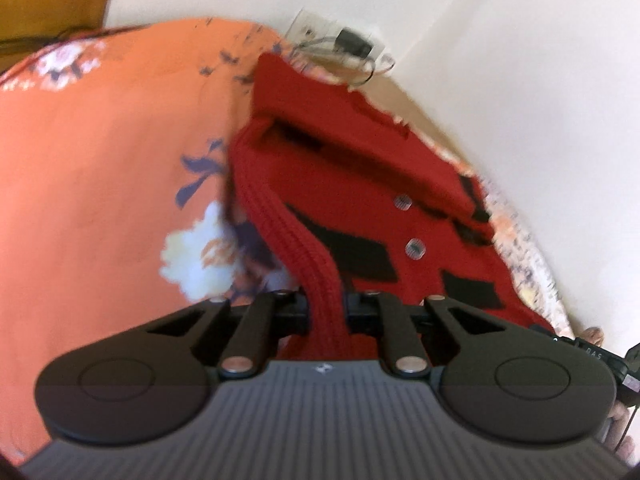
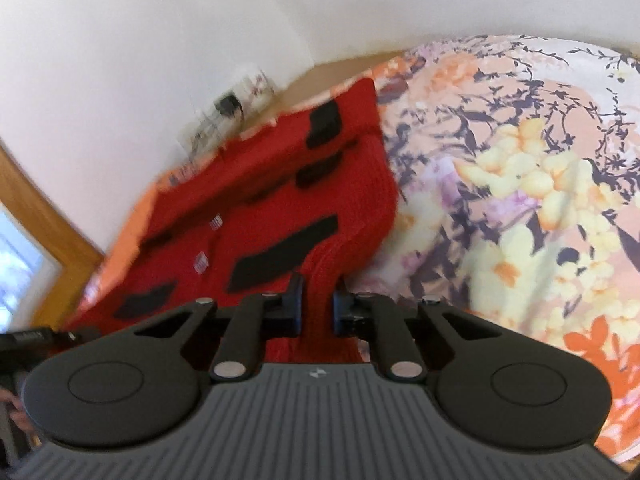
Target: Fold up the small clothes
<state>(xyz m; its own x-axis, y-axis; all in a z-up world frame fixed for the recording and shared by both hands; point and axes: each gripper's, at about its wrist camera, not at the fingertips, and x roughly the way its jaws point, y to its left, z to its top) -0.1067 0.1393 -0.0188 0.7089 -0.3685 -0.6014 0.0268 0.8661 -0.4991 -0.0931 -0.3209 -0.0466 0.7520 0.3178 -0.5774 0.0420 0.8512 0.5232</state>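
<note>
A small red knitted cardigan [image 1: 360,184] with black patches and pale buttons lies on an orange floral bedspread [image 1: 100,160]. My left gripper [image 1: 328,312] is shut on a ribbed red edge of the cardigan that rises between its fingers. In the right wrist view the same cardigan [image 2: 260,208] spreads to the left over the flowered bedspread [image 2: 520,184]. My right gripper [image 2: 318,308] is shut on another ribbed edge of the cardigan. Both held edges are lifted off the bed. Both views are blurred by motion.
A white wall [image 1: 480,40] runs close behind the bed, with a socket and black plug [image 1: 352,46] on it. A wooden frame [image 2: 36,216] and a window [image 2: 16,264] stand at the left. The other gripper's body [image 1: 600,356] shows at the lower right.
</note>
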